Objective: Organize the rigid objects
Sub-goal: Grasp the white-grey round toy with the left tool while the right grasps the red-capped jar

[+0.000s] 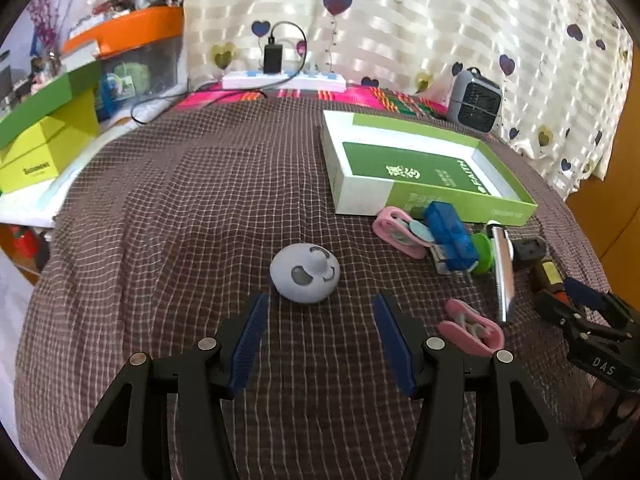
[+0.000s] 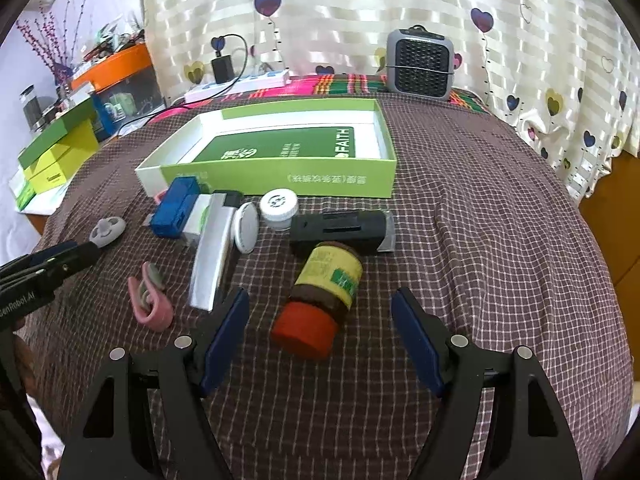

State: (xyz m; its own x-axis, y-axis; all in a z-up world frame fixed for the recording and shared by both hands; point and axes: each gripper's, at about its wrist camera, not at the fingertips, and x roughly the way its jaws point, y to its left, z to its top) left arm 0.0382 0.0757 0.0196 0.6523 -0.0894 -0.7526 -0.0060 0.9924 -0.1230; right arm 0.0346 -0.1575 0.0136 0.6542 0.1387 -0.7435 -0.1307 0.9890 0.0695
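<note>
My left gripper (image 1: 320, 320) is spread wide, empty; the grey toy (image 1: 305, 279) sits mid-frame just beyond its tips. My right gripper (image 2: 320, 316) is also wide apart, the jar (image 2: 318, 298) lying between its fingers, below the green box (image 2: 280, 178).

An open green-and-white box (image 2: 280, 178) sits toward the bed's far edge. Along its near wall lie a blue stapler (image 2: 176, 210), silver bar (image 2: 214, 256), white-capped jar (image 2: 279, 209), black case (image 2: 340, 230) and a toppled red-lidded bottle (image 2: 320, 300).
</note>
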